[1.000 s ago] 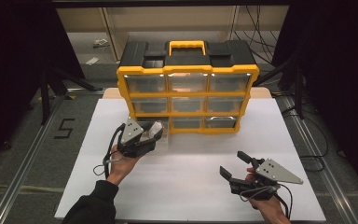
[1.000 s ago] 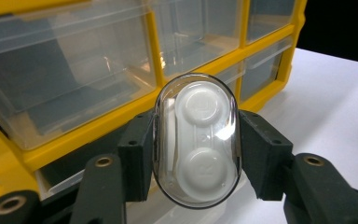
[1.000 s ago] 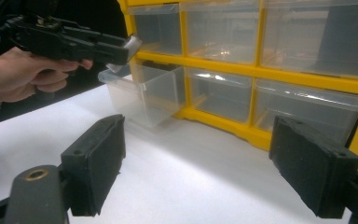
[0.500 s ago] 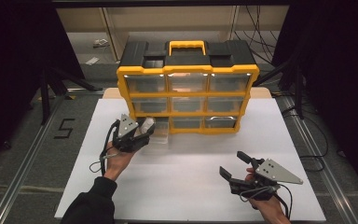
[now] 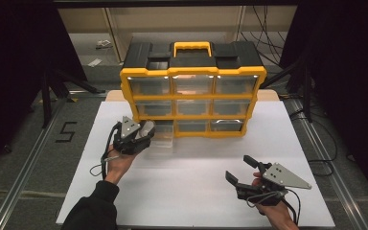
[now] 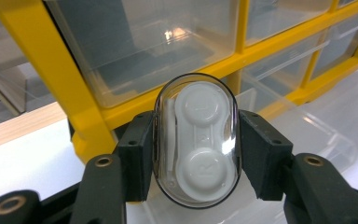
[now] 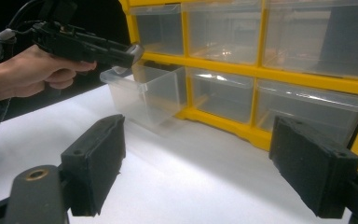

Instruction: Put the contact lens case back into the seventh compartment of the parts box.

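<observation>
A yellow and black drawer cabinet (image 5: 191,81) stands at the back of the white table. Its bottom-left clear drawer (image 5: 162,136) is pulled out. My left gripper (image 5: 146,129) hovers at that drawer's left front corner, shut on a white contact lens case in a clear oval shell (image 6: 196,140). In the right gripper view the left gripper (image 7: 133,51) holds the case just above the open drawer (image 7: 144,91). My right gripper (image 5: 239,170) stands open over the table's front right, nothing between its jaws (image 7: 200,163).
The cabinet's other clear drawers (image 5: 227,123) are pushed in and look empty. The white table top (image 5: 191,191) spreads in front of the cabinet. A wooden strip (image 6: 14,126) runs behind the table edge, with dark floor and metal rails beyond.
My left gripper has shifted a little left and farther away with the case, staying by the open drawer. The right gripper has not moved.
</observation>
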A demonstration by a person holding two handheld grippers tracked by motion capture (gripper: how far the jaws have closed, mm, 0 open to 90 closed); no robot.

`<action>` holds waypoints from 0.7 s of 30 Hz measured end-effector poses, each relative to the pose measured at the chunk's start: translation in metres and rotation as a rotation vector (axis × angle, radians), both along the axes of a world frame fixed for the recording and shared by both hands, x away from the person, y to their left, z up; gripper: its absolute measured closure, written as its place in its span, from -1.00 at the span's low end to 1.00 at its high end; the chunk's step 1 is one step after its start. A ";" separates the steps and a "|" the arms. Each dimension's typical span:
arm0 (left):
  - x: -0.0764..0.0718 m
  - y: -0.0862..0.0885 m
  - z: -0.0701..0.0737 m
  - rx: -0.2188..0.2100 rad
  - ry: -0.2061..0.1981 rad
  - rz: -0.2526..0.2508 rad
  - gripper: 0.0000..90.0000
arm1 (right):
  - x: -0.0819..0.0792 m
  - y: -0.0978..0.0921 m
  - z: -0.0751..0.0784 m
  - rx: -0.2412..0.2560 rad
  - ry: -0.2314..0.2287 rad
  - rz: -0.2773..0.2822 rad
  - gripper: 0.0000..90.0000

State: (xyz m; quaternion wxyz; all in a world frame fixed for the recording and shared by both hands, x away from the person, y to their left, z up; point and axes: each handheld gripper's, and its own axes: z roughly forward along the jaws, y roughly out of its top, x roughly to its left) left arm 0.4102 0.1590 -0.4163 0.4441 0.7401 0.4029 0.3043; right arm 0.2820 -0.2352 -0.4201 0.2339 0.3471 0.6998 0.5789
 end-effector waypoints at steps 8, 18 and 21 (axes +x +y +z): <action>0.002 0.001 -0.002 0.029 0.001 0.021 0.09 | 0.000 0.000 0.000 0.000 0.000 0.001 -0.57; 0.003 0.000 -0.005 0.072 0.002 0.035 0.08 | 0.000 0.000 0.000 0.001 0.000 0.001 -0.57; 0.002 -0.001 -0.005 0.080 0.000 0.035 0.07 | 0.000 0.000 0.000 0.001 0.002 0.001 -0.57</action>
